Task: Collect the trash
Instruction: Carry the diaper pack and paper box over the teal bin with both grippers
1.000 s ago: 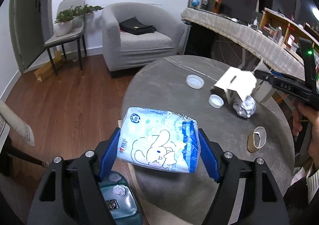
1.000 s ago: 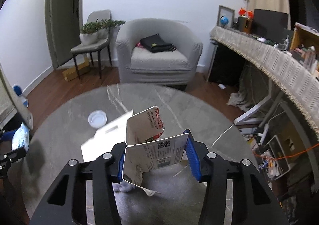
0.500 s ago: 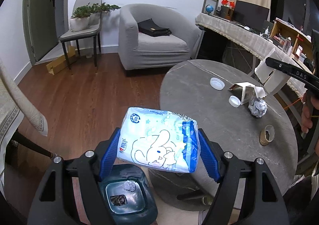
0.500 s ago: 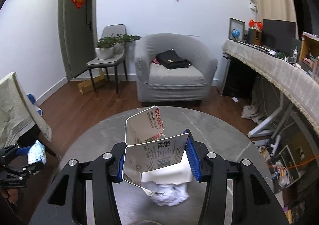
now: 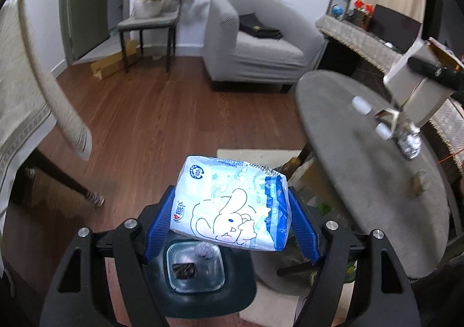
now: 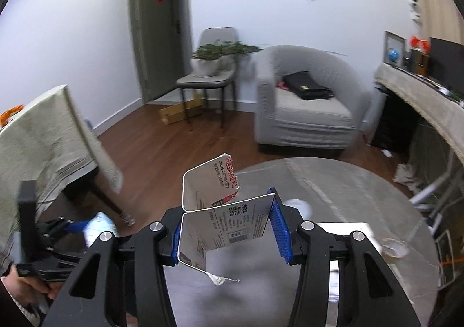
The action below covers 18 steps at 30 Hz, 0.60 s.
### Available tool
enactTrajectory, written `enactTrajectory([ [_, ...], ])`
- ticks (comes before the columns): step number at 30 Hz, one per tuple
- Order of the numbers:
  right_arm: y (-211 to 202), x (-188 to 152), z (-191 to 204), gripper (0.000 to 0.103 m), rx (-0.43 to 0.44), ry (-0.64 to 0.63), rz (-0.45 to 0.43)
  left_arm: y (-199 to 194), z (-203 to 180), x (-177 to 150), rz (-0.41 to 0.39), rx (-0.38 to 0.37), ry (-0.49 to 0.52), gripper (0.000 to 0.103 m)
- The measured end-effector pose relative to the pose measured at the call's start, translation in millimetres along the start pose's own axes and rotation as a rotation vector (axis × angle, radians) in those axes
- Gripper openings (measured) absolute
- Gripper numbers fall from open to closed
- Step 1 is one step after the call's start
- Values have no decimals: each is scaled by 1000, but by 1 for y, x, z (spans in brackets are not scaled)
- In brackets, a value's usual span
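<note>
My left gripper [image 5: 232,224] is shut on a blue and white tissue pack with a rabbit print [image 5: 232,205]. It holds the pack in the air right above a dark green trash bin [image 5: 197,272] on the floor, left of the round grey table [image 5: 362,170]. The bin holds some crumpled trash. My right gripper [image 6: 227,231] is shut on a torn white carton [image 6: 220,216] and holds it above the table [image 6: 348,196]. The carton also shows at the right of the left wrist view [image 5: 417,86]. On the table lie two white lids [image 5: 361,103], a foil ball [image 5: 409,144] and a tape core [image 5: 419,183].
A grey armchair [image 5: 255,45] with a black bag stands behind the table. A chair with a potted plant [image 5: 156,16] is by the door. A cloth-covered table [image 5: 32,101] is at the left. A long draped sideboard [image 6: 420,103] runs along the right wall.
My left gripper has swung left off the table with the tissue pack and now hangs over the bin. My right gripper has lifted the carton higher above the table.
</note>
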State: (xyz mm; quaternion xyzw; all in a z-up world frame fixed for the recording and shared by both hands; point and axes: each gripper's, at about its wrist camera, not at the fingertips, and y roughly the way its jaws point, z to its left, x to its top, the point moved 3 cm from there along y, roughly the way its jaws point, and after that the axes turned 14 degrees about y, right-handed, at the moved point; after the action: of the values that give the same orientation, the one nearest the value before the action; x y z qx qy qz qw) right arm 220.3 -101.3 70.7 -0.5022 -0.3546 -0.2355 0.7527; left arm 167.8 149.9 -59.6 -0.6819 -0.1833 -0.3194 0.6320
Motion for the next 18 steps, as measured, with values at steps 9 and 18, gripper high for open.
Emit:
enactTrajectory([
  [9,18,-12,71,50,137,-44,70,27,17,-44,132,24,15,76],
  [18,48,-34,134,50,202,-104,153,46,40,-86,252,14,23,87],
])
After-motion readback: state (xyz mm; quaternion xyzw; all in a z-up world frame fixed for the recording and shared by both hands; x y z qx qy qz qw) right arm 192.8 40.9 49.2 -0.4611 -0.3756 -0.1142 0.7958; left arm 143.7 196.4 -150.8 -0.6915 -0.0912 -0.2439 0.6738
